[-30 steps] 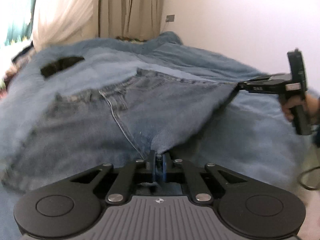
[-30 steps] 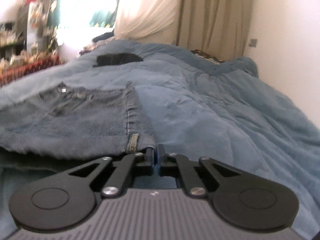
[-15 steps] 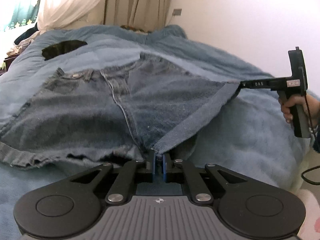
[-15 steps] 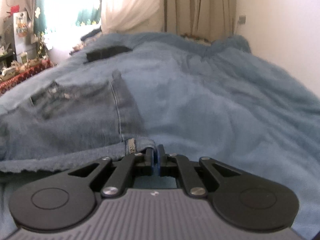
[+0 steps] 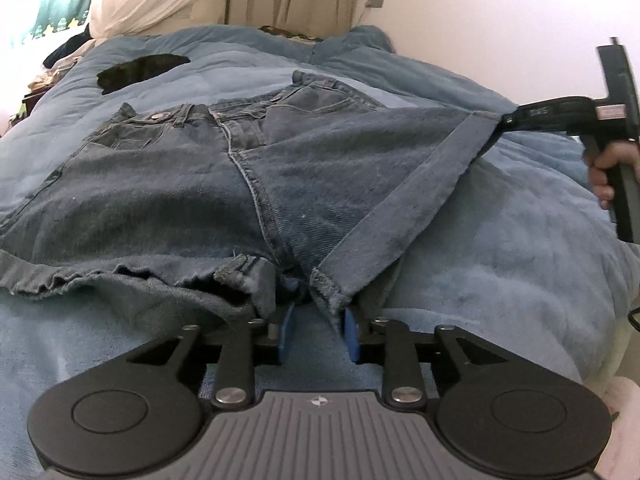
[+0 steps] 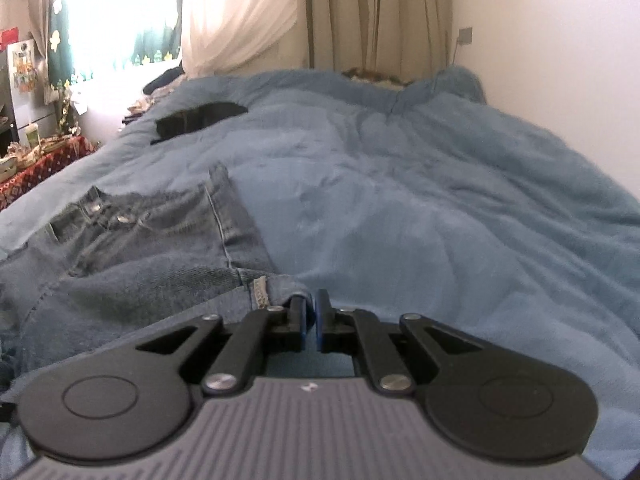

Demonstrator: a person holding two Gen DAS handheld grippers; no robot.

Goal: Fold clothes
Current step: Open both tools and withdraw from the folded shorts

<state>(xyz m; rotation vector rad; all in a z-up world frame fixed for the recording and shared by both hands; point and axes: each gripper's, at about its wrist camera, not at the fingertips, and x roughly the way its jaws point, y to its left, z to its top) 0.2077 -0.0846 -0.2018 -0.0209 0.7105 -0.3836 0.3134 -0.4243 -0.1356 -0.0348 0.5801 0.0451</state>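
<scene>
Lying waistband-away on the blue bed (image 5: 500, 264), denim shorts (image 5: 168, 196) (front up). Left gripper (image 5: 316, 334) gapes wide at the inner hem; right gripper (image 6: 311, 316) pinches the outer hem corner.

Daylight pours in through the window (image 6: 116, 12) at the far left of the bed (image 6: 420, 200), blown out to plain white behind the sheer curtain (image 6: 240, 12). The wall (image 5: 500, 12) right of the bed glows pale. Soft shadow gathers under the denim shorts (image 5: 240, 184). Both views bend and darken at the corners; the right-wrist picture is slightly blurred.
</scene>
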